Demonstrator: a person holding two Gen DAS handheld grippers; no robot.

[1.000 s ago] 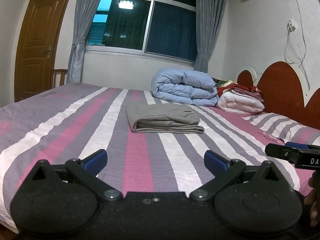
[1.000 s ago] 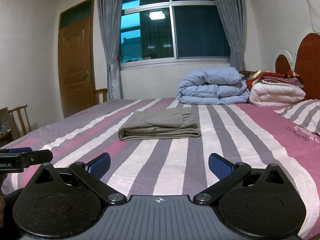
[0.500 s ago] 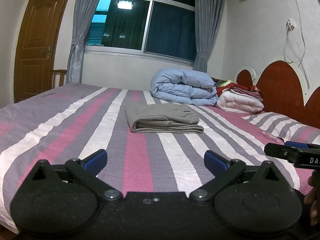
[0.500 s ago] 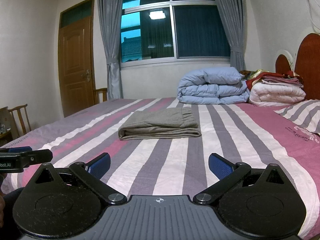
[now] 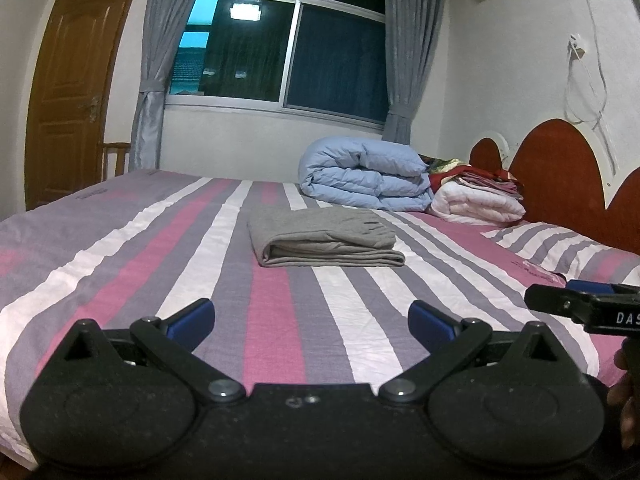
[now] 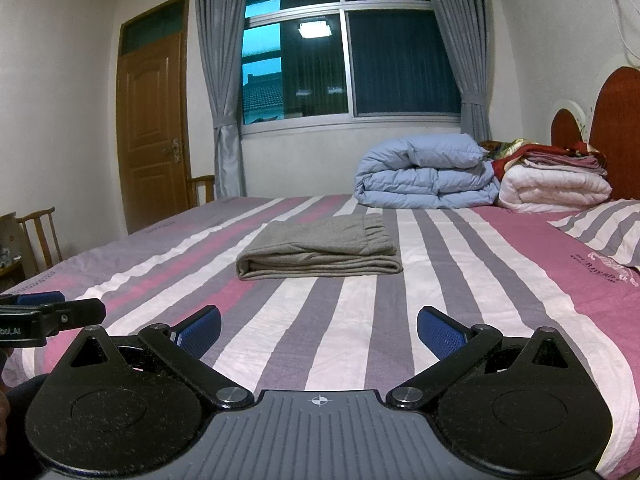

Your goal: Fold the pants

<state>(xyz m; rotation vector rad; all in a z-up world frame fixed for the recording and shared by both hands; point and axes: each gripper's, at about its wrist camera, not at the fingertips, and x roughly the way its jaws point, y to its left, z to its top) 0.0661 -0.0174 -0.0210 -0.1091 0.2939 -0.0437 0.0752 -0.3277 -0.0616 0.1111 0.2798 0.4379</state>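
Observation:
Grey pants lie folded in a flat rectangle on the striped bed, waistband to the right; they also show in the right wrist view. My left gripper is open and empty, held back near the bed's front edge, well short of the pants. My right gripper is open and empty, likewise well back from the pants. Each gripper shows at the edge of the other's view, the right gripper and the left gripper.
A folded light-blue duvet and a stack of white and red blankets sit at the head of the bed by the red headboard. A striped pillow lies right. Wooden chairs and a door stand left.

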